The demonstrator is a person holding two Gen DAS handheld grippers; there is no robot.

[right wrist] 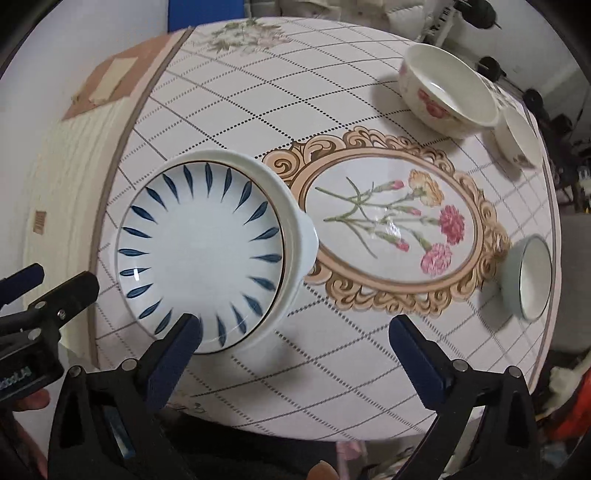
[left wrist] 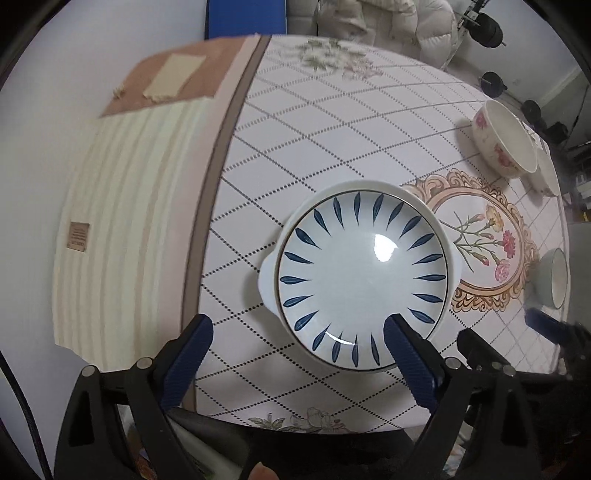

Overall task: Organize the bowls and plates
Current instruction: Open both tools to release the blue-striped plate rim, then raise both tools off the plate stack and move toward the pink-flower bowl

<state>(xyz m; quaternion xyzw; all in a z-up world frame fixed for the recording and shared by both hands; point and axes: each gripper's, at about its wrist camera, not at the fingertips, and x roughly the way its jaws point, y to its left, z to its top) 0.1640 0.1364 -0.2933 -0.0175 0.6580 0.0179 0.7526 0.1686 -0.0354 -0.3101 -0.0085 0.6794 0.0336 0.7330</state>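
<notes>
A white plate with blue leaf marks [left wrist: 360, 275] [right wrist: 203, 254] sits nested in a white eared dish [left wrist: 266, 268] [right wrist: 301, 236] on the table. My left gripper [left wrist: 297, 330] is open just in front of it, right finger over the plate's near rim. My right gripper [right wrist: 295, 330] is open and empty, left finger at the plate's near edge. A large rose-patterned bowl [left wrist: 504, 138] [right wrist: 447, 94] stands at the far right, a smaller white bowl [right wrist: 517, 138] beside it. A pale blue bowl [left wrist: 556, 282] [right wrist: 530, 278] stands at the right edge.
The round table has a tablecloth [right wrist: 332, 110] with a grid and a flower medallion [right wrist: 391, 221]. A cardboard box [left wrist: 140, 184] stands left of the table. Jackets [left wrist: 388, 22] and dumbbells [left wrist: 491, 83] lie beyond the far edge.
</notes>
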